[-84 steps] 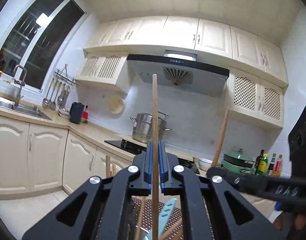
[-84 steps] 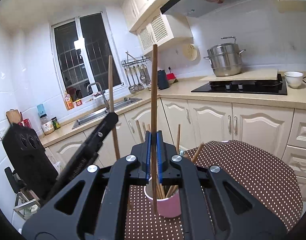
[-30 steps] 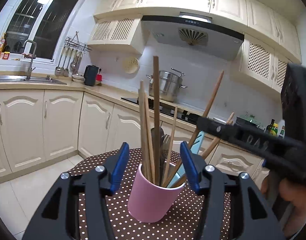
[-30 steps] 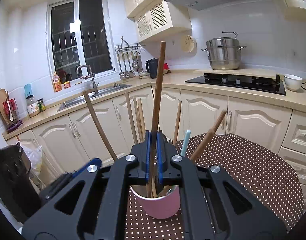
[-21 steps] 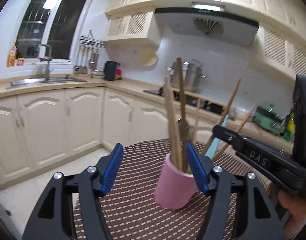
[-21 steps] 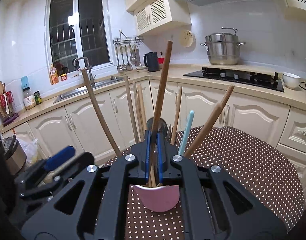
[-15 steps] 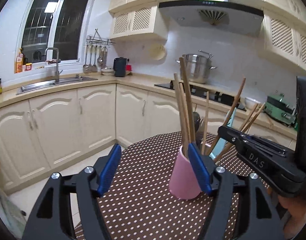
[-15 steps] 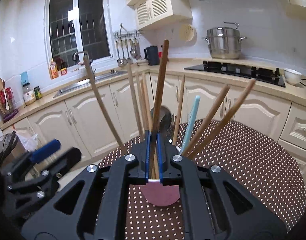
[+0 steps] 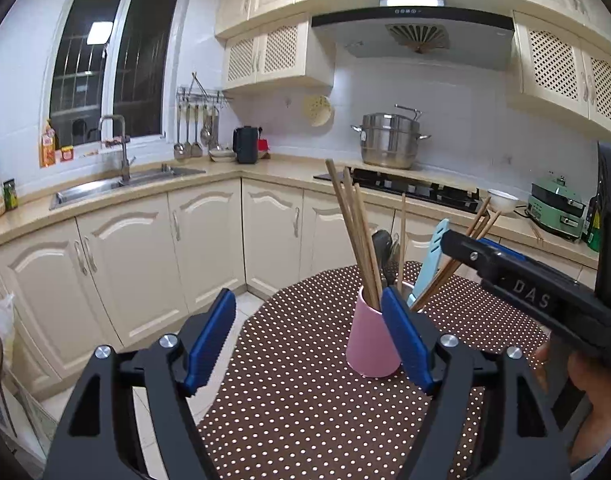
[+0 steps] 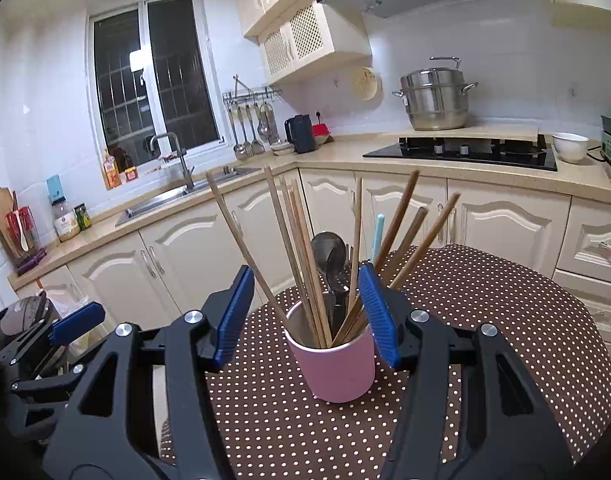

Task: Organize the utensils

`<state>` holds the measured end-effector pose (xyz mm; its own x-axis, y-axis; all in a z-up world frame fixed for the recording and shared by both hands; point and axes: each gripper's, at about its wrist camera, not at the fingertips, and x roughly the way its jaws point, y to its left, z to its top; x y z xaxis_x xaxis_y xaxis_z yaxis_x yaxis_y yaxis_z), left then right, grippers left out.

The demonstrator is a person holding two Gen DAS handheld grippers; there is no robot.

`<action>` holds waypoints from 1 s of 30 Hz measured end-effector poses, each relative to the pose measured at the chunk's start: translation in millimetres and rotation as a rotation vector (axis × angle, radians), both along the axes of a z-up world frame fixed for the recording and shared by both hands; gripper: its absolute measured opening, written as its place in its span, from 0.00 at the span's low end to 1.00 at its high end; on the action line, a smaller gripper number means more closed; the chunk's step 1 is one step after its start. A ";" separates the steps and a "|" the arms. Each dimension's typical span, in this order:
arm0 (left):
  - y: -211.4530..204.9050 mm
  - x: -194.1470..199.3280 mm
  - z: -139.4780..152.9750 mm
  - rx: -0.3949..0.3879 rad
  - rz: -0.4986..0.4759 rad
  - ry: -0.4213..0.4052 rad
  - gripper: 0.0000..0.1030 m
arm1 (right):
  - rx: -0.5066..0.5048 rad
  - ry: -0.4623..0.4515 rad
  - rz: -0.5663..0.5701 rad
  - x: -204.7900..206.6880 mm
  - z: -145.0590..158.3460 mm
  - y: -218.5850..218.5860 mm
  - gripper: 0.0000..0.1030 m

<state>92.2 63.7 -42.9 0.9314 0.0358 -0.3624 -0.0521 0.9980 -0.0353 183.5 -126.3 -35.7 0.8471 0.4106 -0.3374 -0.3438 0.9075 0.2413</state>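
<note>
A pink cup (image 9: pixel 370 339) stands on the round table with a brown dotted cloth (image 9: pixel 305 392). It holds several wooden chopsticks (image 9: pixel 355 236), a metal spoon (image 9: pixel 382 240) and a light blue utensil (image 9: pixel 433 252). My left gripper (image 9: pixel 309 340) is open and empty, pulled back to the cup's left. The cup also shows in the right wrist view (image 10: pixel 337 364), with chopsticks (image 10: pixel 301 252) fanned out and the spoon (image 10: pixel 329 256) among them. My right gripper (image 10: pixel 305 316) is open and empty, just in front of the cup.
Cream kitchen cabinets (image 9: pixel 201 248) wrap around behind the table. A sink (image 9: pixel 105 188) is at the left, a black hob (image 10: pixel 461 152) with a steel pot (image 10: pixel 433 96) at the back. The right gripper's body (image 9: pixel 537 300) reaches in beside the cup.
My right gripper has let go of its chopstick into the cup and opened. My left gripper has pulled farther back from the cup, still open.
</note>
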 end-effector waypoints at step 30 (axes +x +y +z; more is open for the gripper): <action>-39.1 -142.4 70.4 0.047 -0.065 -0.249 0.86 | -0.096 -0.280 -0.155 -186.7 67.3 -34.9 0.84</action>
<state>-50.2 24.6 27.4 0.9925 -0.0160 -0.1211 0.0171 0.9998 0.0078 -3.1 -161.2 31.7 0.9624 0.2471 -0.1131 -0.2406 0.9682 0.0678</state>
